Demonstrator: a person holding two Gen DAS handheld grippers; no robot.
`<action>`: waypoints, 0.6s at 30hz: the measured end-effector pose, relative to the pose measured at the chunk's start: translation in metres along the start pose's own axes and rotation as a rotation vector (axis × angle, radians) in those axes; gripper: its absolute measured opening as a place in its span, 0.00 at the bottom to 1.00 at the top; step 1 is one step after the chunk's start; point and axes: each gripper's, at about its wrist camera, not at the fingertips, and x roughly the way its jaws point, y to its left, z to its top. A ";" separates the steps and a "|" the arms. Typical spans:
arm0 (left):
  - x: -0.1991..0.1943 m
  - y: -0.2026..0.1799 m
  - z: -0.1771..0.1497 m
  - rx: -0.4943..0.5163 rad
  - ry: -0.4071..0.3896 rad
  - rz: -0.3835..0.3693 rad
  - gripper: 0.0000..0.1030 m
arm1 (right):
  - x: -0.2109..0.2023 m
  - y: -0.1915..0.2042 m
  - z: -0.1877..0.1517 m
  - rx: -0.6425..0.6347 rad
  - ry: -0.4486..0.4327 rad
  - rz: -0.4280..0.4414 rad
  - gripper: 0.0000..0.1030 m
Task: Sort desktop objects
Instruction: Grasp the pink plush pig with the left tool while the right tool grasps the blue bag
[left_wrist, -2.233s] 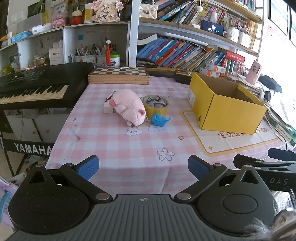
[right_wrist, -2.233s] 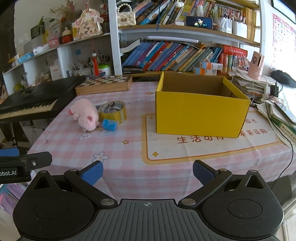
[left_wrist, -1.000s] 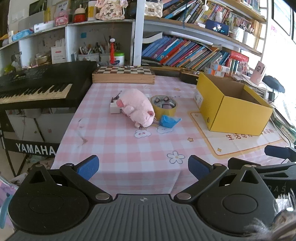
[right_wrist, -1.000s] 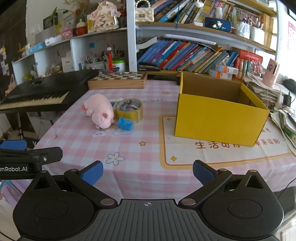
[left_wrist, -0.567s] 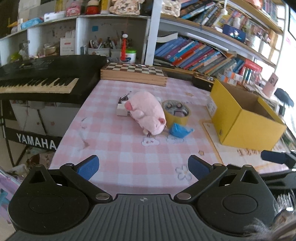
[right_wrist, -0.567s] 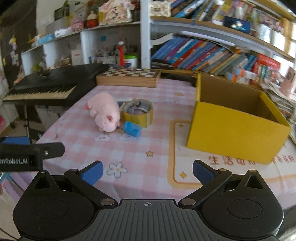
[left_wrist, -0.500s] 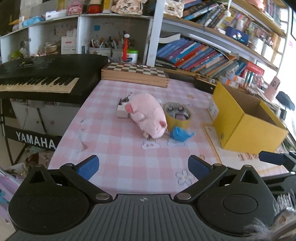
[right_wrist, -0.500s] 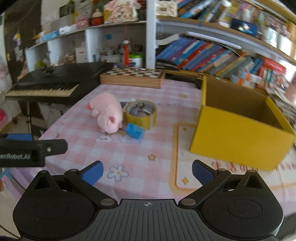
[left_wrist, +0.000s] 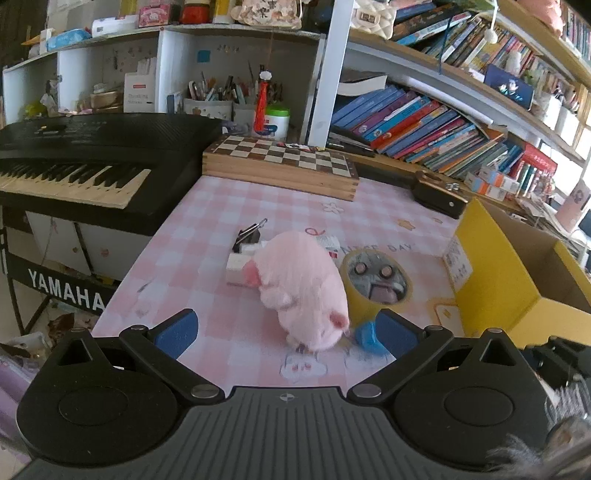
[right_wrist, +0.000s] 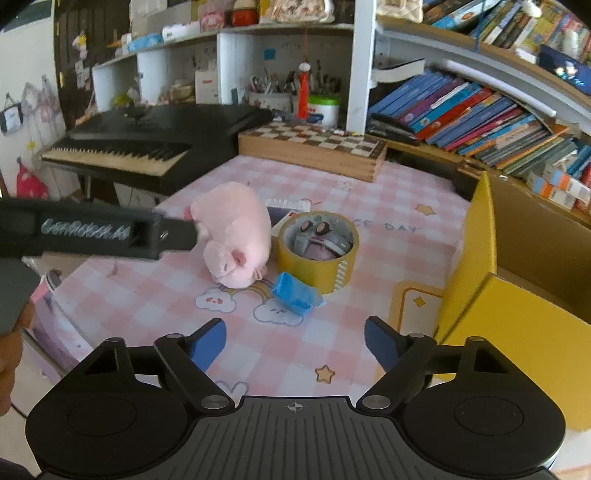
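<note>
The left gripper (left_wrist: 286, 330) is held with its jaws wide apart and empty; the pink plush pig (left_wrist: 303, 288) is seen just ahead between them. Behind the pig a binder clip (left_wrist: 248, 233) is seen, on what may be a white box. The right gripper (right_wrist: 295, 338) is likewise spread and empty, with the blue wrapped object (right_wrist: 295, 293) just ahead, touching the yellow tape roll (right_wrist: 317, 251). The yellow box (right_wrist: 509, 273) stands right of the jaws.

Pink plush pig (left_wrist: 301, 284), yellow tape roll (right_wrist: 317, 251) & box (right_wrist: 513, 295), pink-checked tablecloth (left_wrist: 207, 229), blue packet (right_wrist: 295, 293).
</note>
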 end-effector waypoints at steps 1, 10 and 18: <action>0.006 -0.001 0.002 0.004 0.003 0.002 1.00 | 0.005 -0.001 0.001 -0.004 0.006 0.003 0.71; 0.067 -0.015 0.021 0.006 0.074 0.028 1.00 | 0.050 -0.017 0.014 -0.014 0.054 0.038 0.69; 0.102 -0.017 0.024 -0.024 0.135 0.034 0.96 | 0.079 -0.012 0.020 -0.081 0.089 0.083 0.67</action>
